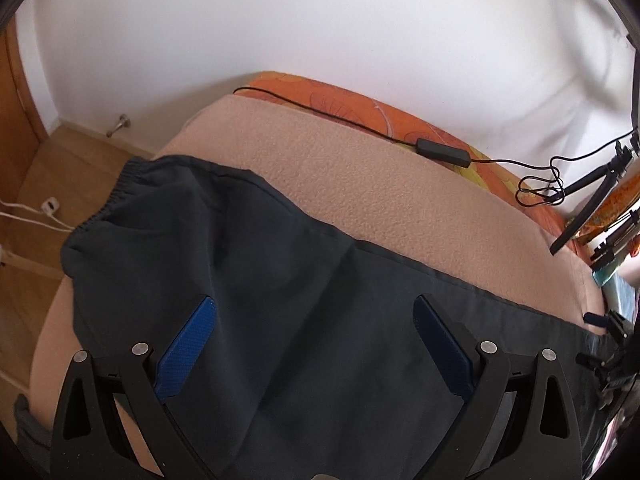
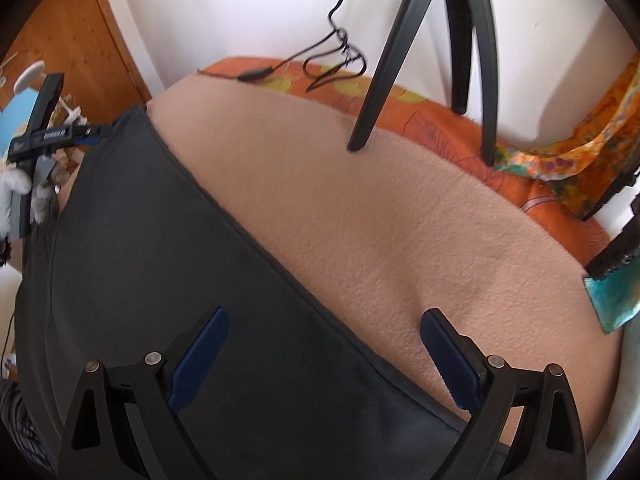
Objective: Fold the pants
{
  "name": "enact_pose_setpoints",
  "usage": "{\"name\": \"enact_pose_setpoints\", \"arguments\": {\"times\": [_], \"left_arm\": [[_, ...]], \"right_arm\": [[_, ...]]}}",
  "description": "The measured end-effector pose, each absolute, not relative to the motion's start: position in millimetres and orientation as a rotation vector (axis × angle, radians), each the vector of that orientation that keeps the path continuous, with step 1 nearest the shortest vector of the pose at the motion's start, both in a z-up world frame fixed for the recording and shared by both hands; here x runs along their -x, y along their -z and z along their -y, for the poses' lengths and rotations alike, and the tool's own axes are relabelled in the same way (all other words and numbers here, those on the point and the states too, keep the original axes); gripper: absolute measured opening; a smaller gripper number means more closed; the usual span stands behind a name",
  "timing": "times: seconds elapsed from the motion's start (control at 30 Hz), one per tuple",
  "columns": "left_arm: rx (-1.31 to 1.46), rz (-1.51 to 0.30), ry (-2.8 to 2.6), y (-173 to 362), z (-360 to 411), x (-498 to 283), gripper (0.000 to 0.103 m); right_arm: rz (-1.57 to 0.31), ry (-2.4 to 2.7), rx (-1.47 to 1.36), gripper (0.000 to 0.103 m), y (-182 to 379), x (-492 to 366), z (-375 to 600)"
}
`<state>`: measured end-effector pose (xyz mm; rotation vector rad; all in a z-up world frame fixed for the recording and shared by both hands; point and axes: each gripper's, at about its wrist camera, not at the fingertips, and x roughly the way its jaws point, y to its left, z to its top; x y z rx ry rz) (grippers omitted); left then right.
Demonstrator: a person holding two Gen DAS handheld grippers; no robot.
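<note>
Both wrist cams sit close above the pants [image 1: 248, 280], facing the wall [image 1: 320, 20] (fisheye). They share the pants and the peach blanket [image 2: 380, 208].

Soft, even daylight fills both fisheye views, washing the white wall [image 1: 320, 20] almost to glare while the dark pants [image 1: 280, 280] keep little fold detail, shadows stay faint, straight lines bow strongly toward the black-vignetted corners, and slight blur softens the edges of the frame.

blanket [image 2: 400, 220] open | tripod legs [image 2: 368, 120], cable [image 1: 320, 110] perhaps block far edge
</note>
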<state>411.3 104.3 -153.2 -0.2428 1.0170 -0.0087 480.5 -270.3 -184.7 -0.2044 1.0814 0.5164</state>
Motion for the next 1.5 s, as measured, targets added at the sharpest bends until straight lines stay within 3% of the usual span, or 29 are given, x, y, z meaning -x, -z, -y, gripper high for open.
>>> {"name": "enact_pose_setpoints", "arguments": {"times": [0.13, 0.2, 0.3, 0.33, 0.4, 0.47, 0.77, 1.03, 1.33, 1.37, 1.43, 1.47, 1.5], "left_arm": [[0.282, -1.025, 0.006, 159, -109, -415, 0.098], [0.312, -1.024, -0.001, 161, -113, -416, 0.098], [0.345, -1.025, -0.013, 164, -118, -419, 0.098], [0.358, -1.024, -0.02, 165, -120, -419, 0.098], [0.379, -1.022, -0.026, 165, -121, -421, 0.098], [0.408, -1.02, -0.025, 164, -124, -423, 0.098], [0.535, -0.982, -0.038, 153, -132, -436, 0.098], [0.551, -1.049, -0.062, 168, -124, -448, 0.098], [0.229, -1.059, -0.157, 176, -85, -453, 0.098], [0.214, -1.045, -0.17, 176, -83, -451, 0.095], [0.191, -1.002, -0.204, 175, -82, -446, 0.07], [0.191, -0.985, -0.2, 174, -83, -445, 0.064], [0.206, -0.969, -0.186, 173, -86, -443, 0.044]], "right_arm": [[-1.05, -0.526, 0.254, 0.086, 184, -470, 266], [-1.043, -0.538, 0.275, 0.07, 183, -467, 262], [-1.038, -0.551, 0.292, 0.035, 179, -457, 257], [-1.036, -0.55, 0.293, 0.031, 179, -454, 256], [-1.035, -0.528, 0.301, 0.012, 178, -449, 253], [-1.031, -0.495, 0.333, 0.004, 171, -439, 248], [-0.85, -0.605, 0.331, 0.001, 100, -355, 219], [-0.821, -0.747, 0.355, 0.001, 86, -281, 192], [-0.849, -0.866, 0.427, 0.0, 91, -231, 159], [-0.855, -0.865, 0.423, 0.0, 91, -232, 158], [-0.861, -0.854, 0.402, 0.0, 90, -238, 162], [-0.865, -0.846, 0.391, 0.0, 89, -242, 164], [-0.865, -0.833, 0.38, 0.001, 87, -246, 168]]}}
